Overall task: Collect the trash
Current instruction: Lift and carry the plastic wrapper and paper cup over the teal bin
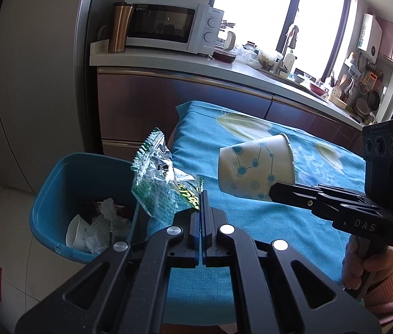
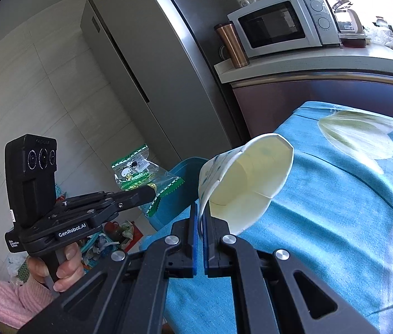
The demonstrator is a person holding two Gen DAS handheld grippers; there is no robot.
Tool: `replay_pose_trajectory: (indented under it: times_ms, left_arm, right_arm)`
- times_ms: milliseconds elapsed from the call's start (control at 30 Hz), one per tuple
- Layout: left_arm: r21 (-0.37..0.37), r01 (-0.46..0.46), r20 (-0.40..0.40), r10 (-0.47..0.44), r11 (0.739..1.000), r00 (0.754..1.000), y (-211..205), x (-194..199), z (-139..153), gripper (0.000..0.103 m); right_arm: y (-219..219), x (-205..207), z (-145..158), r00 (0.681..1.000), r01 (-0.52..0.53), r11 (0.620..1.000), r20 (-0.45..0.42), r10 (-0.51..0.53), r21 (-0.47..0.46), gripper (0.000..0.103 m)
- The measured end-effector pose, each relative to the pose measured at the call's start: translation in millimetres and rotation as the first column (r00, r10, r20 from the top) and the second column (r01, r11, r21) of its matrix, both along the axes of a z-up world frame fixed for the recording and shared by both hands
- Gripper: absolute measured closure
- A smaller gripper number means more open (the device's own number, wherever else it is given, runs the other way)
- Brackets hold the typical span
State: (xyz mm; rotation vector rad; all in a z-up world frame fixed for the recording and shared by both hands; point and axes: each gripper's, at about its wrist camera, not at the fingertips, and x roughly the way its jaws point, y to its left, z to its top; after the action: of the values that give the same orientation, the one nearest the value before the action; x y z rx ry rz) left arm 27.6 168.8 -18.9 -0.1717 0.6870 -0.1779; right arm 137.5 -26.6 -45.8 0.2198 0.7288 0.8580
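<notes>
Beside the worktop (image 1: 252,222), both grippers are carrying trash toward the bin (image 1: 65,183): left gripper (image 1: 201,203) fingers clamping a wrapper (image 1: 157,186), right gripper (image 2: 200,217) fingers clamping a paper cup (image 2: 241,183). Next, each is needing positioning over the bin before releasing.
</notes>
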Motion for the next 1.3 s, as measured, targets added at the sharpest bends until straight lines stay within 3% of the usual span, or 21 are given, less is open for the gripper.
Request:
replay_pose_trajectory:
  times_ms: [1300]
  left_arm:
    - [0.009,-0.134,-0.038,0.135,0.991,0.990,67,12,-18,0.102]
  right_arm:
    - [79,24,3,0.988,-0.155,0.986,-0.012,0.154,-0.061,0.101]
